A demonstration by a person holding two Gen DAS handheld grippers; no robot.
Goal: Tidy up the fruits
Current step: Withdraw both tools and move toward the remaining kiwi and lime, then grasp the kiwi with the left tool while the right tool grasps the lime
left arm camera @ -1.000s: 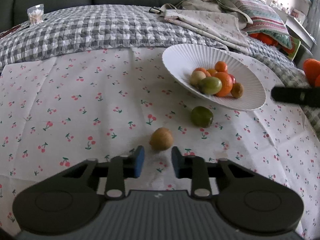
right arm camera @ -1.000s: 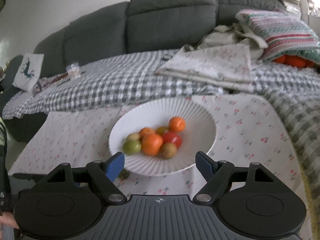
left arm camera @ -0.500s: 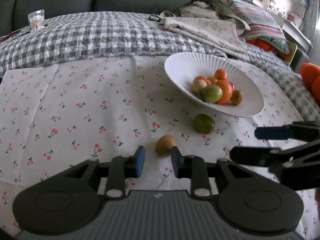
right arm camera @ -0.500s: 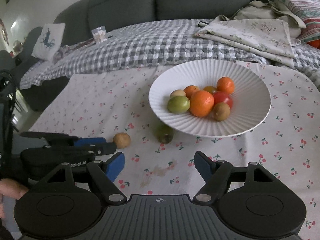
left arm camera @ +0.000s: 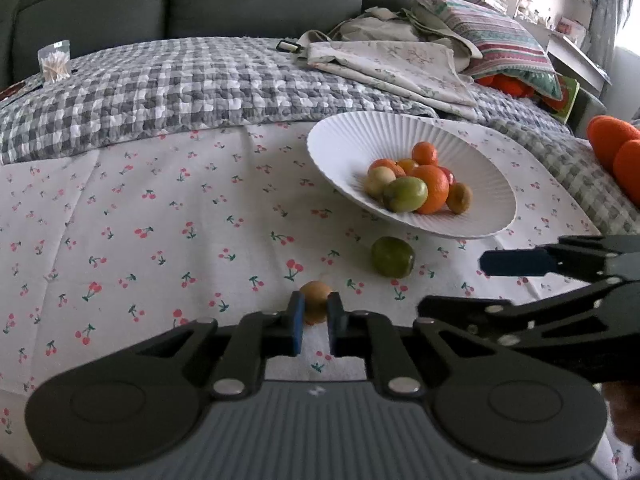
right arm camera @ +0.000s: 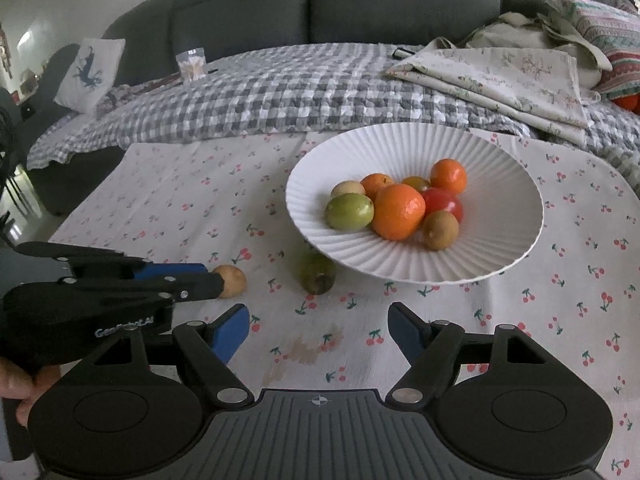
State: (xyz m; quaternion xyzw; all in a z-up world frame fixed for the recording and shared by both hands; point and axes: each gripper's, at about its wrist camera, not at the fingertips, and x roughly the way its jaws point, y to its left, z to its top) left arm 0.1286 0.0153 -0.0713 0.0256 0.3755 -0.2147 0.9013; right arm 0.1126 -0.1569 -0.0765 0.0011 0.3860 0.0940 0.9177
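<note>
1. Left gripper [left arm camera: 315,314]: jaws have just been closing and are now nearly shut, pinching the small brown fruit [left arm camera: 315,305] between the blue pads. The fruit sits on the cherry-print cloth [left arm camera: 160,220], low in the left wrist view at about 6 o'clock of the white ribbed bowl [left arm camera: 400,136].
2. Grip looks side-on and low, probably so the round fruit cannot roll away on the soft cloth.
3. Right gripper [right arm camera: 318,330]: jaws stand wide apart with nothing between them, hanging over the cloth.
4. Green fruit [right arm camera: 318,274] lies loose just beside the bowl's near rim, at 12 o'clock from the right jaws; the wide gap likely suits its bigger girth.
5. The bowl already carries oranges [right arm camera: 398,210], a red fruit, green and brown ones, heaped toward its middle, so it reads as the collecting spot.
6. Two fruits are still outside it; judged nearly done.
</note>
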